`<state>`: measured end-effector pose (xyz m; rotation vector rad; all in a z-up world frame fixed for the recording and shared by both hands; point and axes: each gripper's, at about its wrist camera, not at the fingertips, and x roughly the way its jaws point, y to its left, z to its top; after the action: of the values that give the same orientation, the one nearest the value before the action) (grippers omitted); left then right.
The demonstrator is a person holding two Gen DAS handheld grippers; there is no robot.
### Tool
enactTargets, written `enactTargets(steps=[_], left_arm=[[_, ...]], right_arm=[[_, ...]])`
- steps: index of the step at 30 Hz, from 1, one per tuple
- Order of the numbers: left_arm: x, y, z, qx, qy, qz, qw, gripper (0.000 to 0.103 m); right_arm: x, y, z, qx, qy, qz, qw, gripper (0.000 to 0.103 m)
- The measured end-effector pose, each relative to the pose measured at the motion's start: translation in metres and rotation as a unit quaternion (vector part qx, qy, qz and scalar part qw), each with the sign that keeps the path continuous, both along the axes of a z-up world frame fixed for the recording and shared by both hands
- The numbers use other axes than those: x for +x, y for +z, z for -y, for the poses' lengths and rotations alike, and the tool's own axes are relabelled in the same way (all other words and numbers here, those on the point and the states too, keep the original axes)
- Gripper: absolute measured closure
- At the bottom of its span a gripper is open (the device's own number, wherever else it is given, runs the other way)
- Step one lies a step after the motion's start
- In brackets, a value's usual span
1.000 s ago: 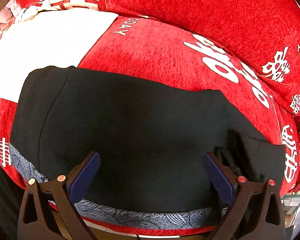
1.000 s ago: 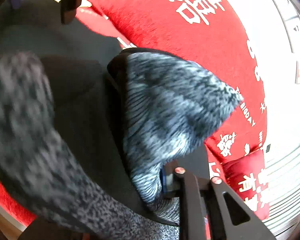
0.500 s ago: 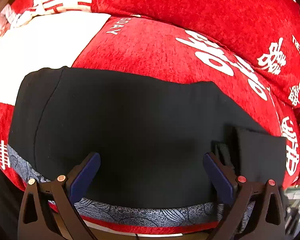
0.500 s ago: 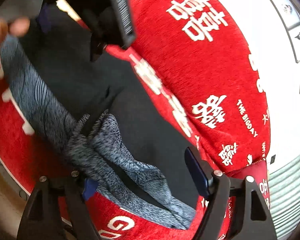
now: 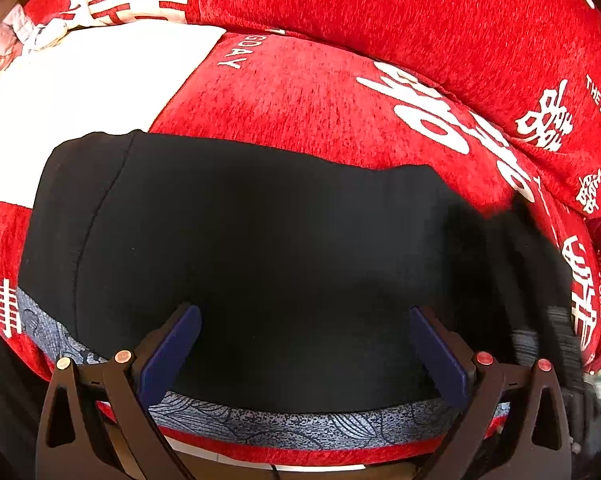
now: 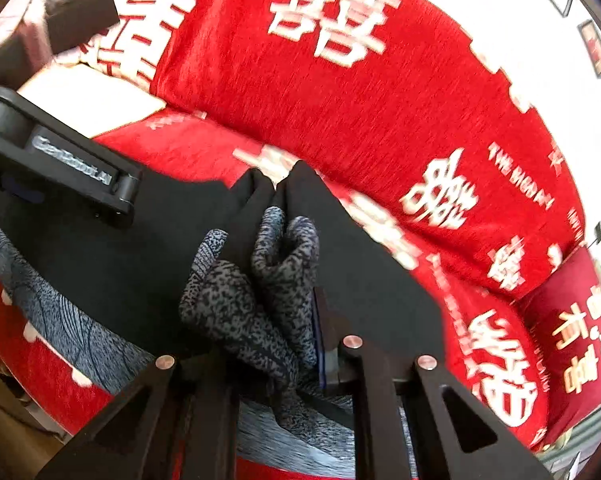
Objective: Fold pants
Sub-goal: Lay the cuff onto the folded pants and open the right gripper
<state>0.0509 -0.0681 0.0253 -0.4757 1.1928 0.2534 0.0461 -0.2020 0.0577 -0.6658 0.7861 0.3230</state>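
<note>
Black pants (image 5: 260,264) lie partly folded on a red sofa (image 5: 320,100), left hand-held gripper (image 5: 304,352) wide open above them, right hand-held gripper (image 6: 300,344) just clamped on a bunched grey-lined end, folding unfinished.

The right gripper (image 5: 548,320) is a dark blur at the right edge. Bunched pants (image 6: 260,280) hide 1 of its 2 pads (image 6: 320,340).
</note>
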Motion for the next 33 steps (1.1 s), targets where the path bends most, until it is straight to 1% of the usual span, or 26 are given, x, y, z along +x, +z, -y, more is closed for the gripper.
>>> enactTargets(steps=[1,3,4,6,7,9,10,11,12,13,14,15,16,17,18,19,20,22,24,25,26,27,28,29,31,33], left_arm=[[0.000,0.000,0.000,0.001,0.000,0.000,1.0000,0.000],[-0.001,0.002,-0.002,0.005,0.001,0.000,1.0000,0.000],[-0.002,0.003,-0.004,0.005,0.003,0.001,1.0000,0.000],[-0.002,0.006,-0.005,0.004,0.008,0.004,1.0000,0.000],[-0.001,0.007,-0.005,0.003,0.008,0.004,1.0000,0.000],[0.000,0.011,0.003,0.001,0.001,0.007,1.0000,0.000],[0.001,0.013,0.008,0.000,-0.005,0.009,1.0000,0.000],[0.003,0.016,0.020,-0.004,-0.016,0.011,0.9998,0.000],[0.004,0.018,0.030,-0.005,-0.027,0.013,0.9995,0.000],[0.008,0.021,0.041,-0.004,-0.040,0.016,0.9991,0.000],[0.014,0.024,0.058,0.005,-0.063,0.019,0.9978,0.000],[0.019,0.026,0.072,0.015,-0.083,0.021,0.9962,0.000],[0.024,0.026,0.084,0.024,-0.099,0.020,0.9945,0.000],[0.029,0.023,0.100,0.044,-0.118,0.013,0.9919,0.000],[0.032,0.019,0.109,0.057,-0.126,0.004,0.9904,0.000],[0.033,0.013,0.117,0.069,-0.134,-0.006,0.9886,0.000],[0.033,0.002,0.126,0.081,-0.144,-0.028,0.9859,0.000],[0.030,-0.018,0.130,0.085,-0.148,-0.060,0.9835,0.000],[0.022,-0.019,0.125,0.073,-0.137,-0.039,0.9871,0.000],[0.022,-0.018,0.126,0.074,-0.140,-0.040,0.9866,0.000],[0.021,-0.017,0.126,0.077,-0.143,-0.041,0.9858,0.000],[0.021,-0.016,0.127,0.079,-0.144,-0.040,0.9857,0.000],[0.020,-0.015,0.127,0.081,-0.144,-0.039,0.9856,0.000],[0.018,-0.015,0.128,0.085,-0.144,-0.035,0.9853,0.000],[0.016,-0.015,0.130,0.090,-0.142,-0.031,0.9852,0.000],[0.014,-0.014,0.129,0.087,-0.138,-0.033,0.9860,0.000]], right_arm=[[0.002,-0.012,-0.004,-0.002,-0.003,-0.026,1.000,0.085],[0.004,-0.019,-0.005,-0.006,-0.009,-0.052,0.999,0.069],[-0.001,-0.016,-0.003,0.001,-0.004,-0.053,0.999,0.063],[-0.012,-0.004,0.004,0.023,0.006,-0.056,0.998,0.044],[-0.018,0.007,0.012,0.036,0.007,-0.056,0.998,0.040],[-0.029,0.033,0.044,0.105,-0.007,-0.069,0.992,0.028],[-0.030,0.040,0.058,0.137,-0.019,-0.078,0.987,0.025],[-0.028,0.050,0.083,0.187,-0.043,-0.093,0.977,0.024],[-0.022,0.056,0.112,0.247,-0.077,-0.116,0.959,0.023],[-0.017,0.056,0.134,0.290,-0.105,-0.134,0.942,0.023],[-0.010,0.051,0.166,0.354,-0.150,-0.162,0.909,0.023],[-0.004,0.040,0.198,0.413,-0.196,-0.188,0.870,0.023],[0.001,0.032,0.216,0.440,-0.222,-0.201,0.847,0.023],[0.006,0.018,0.241,0.479,-0.257,-0.216,0.811,0.023],[0.005,0.010,0.255,0.511,-0.271,-0.223,0.785,0.023],[0.005,0.005,0.263,0.539,-0.274,-0.227,0.764,0.023],[0.005,-0.002,0.274,0.572,-0.278,-0.227,0.738,0.023],[0.003,-0.008,0.284,0.581,-0.297,-0.218,0.726,0.023],[0.000,-0.022,0.303,0.578,-0.350,-0.216,0.705,0.023],[-0.001,-0.028,0.316,0.574,-0.379,-0.213,0.694,0.023],[-0.005,-0.034,0.330,0.584,-0.398,-0.211,0.675,0.023],[-0.010,-0.034,0.336,0.595,-0.398,-0.210,0.666,0.023],[-0.013,-0.031,0.341,0.606,-0.388,-0.206,0.663,0.023],[-0.015,-0.025,0.341,0.610,-0.379,-0.201,0.666,0.023],[-0.010,-0.012,0.333,0.615,-0.344,-0.196,0.682,0.023],[0.003,0.000,0.314,0.616,-0.305,-0.206,0.696,0.023]])
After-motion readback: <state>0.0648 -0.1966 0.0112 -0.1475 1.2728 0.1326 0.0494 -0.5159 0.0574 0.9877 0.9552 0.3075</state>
